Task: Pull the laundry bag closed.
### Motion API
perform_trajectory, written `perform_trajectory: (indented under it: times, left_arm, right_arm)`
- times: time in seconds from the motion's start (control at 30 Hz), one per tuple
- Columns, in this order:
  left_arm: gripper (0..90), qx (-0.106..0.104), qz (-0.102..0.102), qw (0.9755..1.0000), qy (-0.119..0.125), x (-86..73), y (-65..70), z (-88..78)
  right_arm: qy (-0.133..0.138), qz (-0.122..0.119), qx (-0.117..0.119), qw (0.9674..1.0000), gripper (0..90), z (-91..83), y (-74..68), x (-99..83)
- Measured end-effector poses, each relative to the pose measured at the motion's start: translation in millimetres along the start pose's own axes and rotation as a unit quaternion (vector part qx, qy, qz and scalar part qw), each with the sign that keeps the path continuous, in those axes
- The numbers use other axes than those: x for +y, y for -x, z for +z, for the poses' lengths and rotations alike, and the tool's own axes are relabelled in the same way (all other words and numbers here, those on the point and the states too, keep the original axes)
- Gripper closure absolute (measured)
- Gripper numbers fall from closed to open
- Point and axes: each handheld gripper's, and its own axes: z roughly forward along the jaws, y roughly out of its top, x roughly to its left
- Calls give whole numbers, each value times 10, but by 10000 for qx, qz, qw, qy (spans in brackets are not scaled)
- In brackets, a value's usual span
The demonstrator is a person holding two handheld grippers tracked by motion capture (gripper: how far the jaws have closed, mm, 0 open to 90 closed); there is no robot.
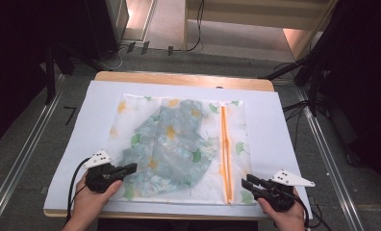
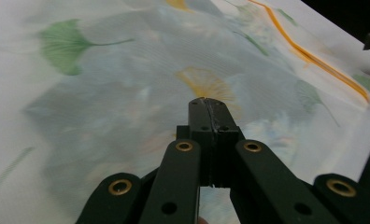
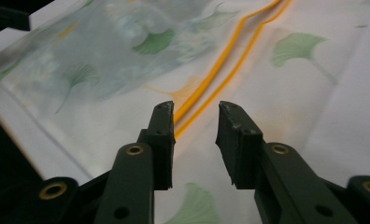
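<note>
A sheer white bag (image 1: 131, 108) printed with green and yellow ginkgo leaves lies flat on the table. A blue-grey folded cloth (image 1: 171, 144) shows through it. An orange zipper (image 1: 224, 154) runs along the bag's right side, from the far edge to the near edge. My left gripper (image 1: 131, 167) is over the bag's near left part. In the left gripper view its jaws (image 2: 207, 105) are pressed together with nothing visible between them. My right gripper (image 1: 246, 184) sits at the bag's near right corner, open. Its jaws (image 3: 196, 112) stand just right of the zipper's (image 3: 230, 56) near end.
A white sheet (image 1: 275, 134) covers the wooden table (image 1: 179, 77). Floor rails run along both sides. Dark stands and cables (image 1: 304, 110) crowd the far right and far left. A person's hands hold both grippers at the table's near edge.
</note>
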Motion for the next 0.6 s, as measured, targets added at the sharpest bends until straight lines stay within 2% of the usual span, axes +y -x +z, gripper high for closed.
perform_trajectory:
  times: [0.1,0.13,0.17,0.2,0.37,0.43,0.6]
  left_arm:
    - [900,-155,193,9996,-136,18,145,128]
    - [900,-218,235,9993,-169,21,195,175]
    - [900,-273,287,9990,-218,23,243,221]
    - [900,-337,328,9986,-256,24,292,268]
    - [900,-656,490,9959,-392,44,552,521]
    - [900,-755,546,9948,-422,57,661,628]
    - [900,-963,786,9903,-624,55,916,907]
  right_arm:
    - [-112,-91,101,9998,734,33,-82,9]
    - [-209,-111,248,9994,827,47,-116,11]
    - [-209,-111,248,9994,827,47,-116,11]
    - [-367,-184,282,9988,900,64,-146,0]
    - [-628,-136,398,9971,900,98,-164,-44]
    - [-677,-137,371,9969,900,114,-174,-60]
    - [-900,-124,449,9948,900,206,-173,-110]
